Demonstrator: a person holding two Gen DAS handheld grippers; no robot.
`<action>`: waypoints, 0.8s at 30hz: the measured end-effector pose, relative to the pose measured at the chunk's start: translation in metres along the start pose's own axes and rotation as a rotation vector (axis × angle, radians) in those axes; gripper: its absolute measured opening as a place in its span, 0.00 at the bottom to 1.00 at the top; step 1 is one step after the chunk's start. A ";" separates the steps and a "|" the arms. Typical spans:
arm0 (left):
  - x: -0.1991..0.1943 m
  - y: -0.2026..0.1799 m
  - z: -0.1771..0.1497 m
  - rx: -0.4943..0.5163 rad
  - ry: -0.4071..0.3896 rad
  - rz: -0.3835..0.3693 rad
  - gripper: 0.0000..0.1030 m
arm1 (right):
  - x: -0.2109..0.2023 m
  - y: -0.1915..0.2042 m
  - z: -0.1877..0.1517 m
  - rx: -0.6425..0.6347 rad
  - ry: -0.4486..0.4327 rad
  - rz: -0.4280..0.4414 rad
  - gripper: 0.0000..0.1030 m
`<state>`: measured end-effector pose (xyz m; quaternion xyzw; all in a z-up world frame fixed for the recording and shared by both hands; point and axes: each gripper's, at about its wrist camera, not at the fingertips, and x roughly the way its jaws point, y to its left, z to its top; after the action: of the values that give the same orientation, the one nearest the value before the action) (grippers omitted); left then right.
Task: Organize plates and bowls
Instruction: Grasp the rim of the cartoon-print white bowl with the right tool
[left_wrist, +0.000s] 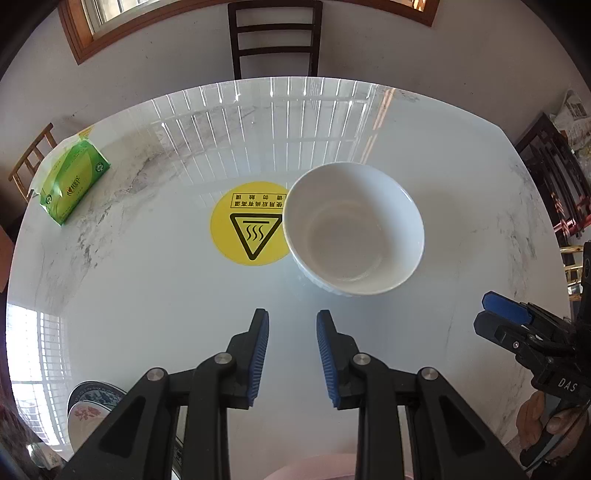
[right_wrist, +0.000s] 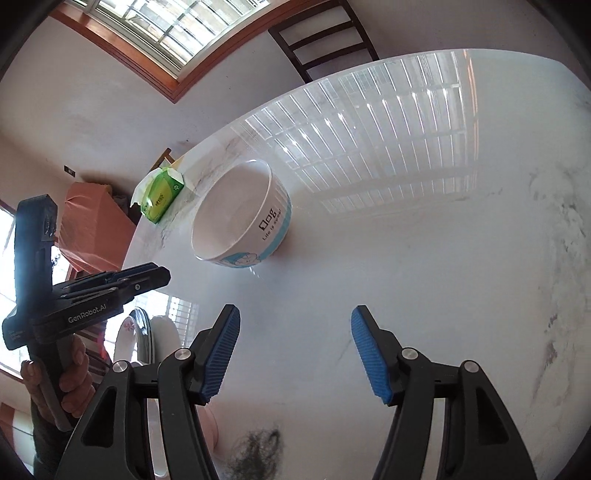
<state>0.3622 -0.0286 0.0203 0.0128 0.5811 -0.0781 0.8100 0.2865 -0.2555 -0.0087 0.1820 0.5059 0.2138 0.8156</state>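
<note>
Plates lie stacked at the table's near-left edge, well short of the single white bowl, apparently gathered there as the sorting pile; at least two show, the rest hidden. Both sets of tongs hover empty, the left tongs slightly apart, the right tongs spread wide, probably readied for the bowl. The bowl sits upright mid-table, overlapping one yellow heat-warning sticker. Beyond it to the left: one green tissue pack.
</note>
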 end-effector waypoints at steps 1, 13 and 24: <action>0.004 0.004 0.005 -0.015 0.003 -0.028 0.27 | 0.001 0.002 0.006 -0.003 -0.004 -0.001 0.59; 0.038 0.015 0.043 -0.073 0.039 -0.128 0.27 | 0.037 0.018 0.068 0.008 0.032 -0.013 0.59; 0.070 0.007 0.053 -0.041 0.088 -0.087 0.27 | 0.079 0.022 0.077 -0.017 0.134 -0.075 0.45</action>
<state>0.4343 -0.0351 -0.0288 -0.0256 0.6178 -0.1006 0.7795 0.3832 -0.2010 -0.0239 0.1415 0.5640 0.1989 0.7889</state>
